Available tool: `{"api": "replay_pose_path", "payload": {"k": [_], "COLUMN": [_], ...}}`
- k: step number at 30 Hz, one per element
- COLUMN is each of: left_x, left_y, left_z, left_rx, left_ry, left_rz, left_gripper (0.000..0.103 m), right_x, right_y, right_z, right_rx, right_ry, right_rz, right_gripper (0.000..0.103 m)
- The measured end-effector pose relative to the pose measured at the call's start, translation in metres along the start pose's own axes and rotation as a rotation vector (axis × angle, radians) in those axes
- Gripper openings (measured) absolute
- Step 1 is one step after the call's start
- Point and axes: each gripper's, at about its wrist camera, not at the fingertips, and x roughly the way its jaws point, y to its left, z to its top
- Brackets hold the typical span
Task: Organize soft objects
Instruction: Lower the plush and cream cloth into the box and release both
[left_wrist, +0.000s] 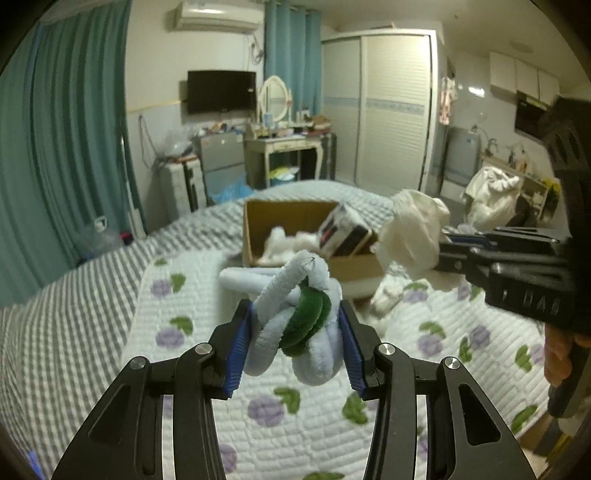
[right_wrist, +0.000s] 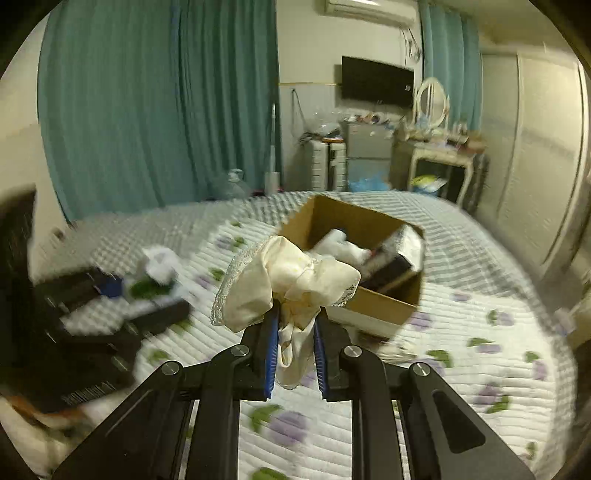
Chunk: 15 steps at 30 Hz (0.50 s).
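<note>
While both grippers are clamping loads, left gripper (left_wrist: 295, 332) its plush (left_wrist: 295, 317) and right gripper (right_wrist: 295, 343) its cloth (right_wrist: 291, 284), the carry is needing release over the box (right_wrist: 373, 295).

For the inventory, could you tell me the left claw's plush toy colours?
Pale blue plush toy with dark green; left wrist view.

A pale blue and dark green plush toy (left_wrist: 295, 317) sits between blue pads (left_wrist: 236, 350) of a black gripper (left_wrist: 295, 325), a cream lace-edged cloth (right_wrist: 291, 291) beside a brown cardboard box (right_wrist: 373, 302), on a white quilt (left_wrist: 295, 406) printed with purple flowers and green leaves, before teal curtains (right_wrist: 159, 103).
</note>
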Motion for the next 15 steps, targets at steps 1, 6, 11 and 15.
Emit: {"api": "replay_pose_path", "payload": {"k": [1, 6, 11, 15], "left_x": [0.002, 0.029, 0.083, 0.128], "left_y": [-0.001, -0.001, 0.003, 0.006], "left_z": [0.008, 0.040, 0.066, 0.081], "left_rx": [0.003, 0.000, 0.005, 0.008], "left_ry": [-0.008, -0.032, -0.019, -0.011], "left_rz": [0.003, 0.005, 0.006, 0.019], "left_gripper": [0.044, 0.044, 0.044, 0.044], "right_x": [0.001, 0.011, 0.039, 0.073], "right_y": [-0.008, -0.029, -0.052, -0.066], "right_z": [0.011, 0.050, 0.083, 0.098], "right_rx": [0.042, 0.024, 0.019, -0.008], "right_ry": [0.005, -0.031, -0.046, -0.061], "right_rz": [0.025, -0.027, -0.039, -0.061], "right_gripper": [0.017, 0.017, 0.017, 0.017]}}
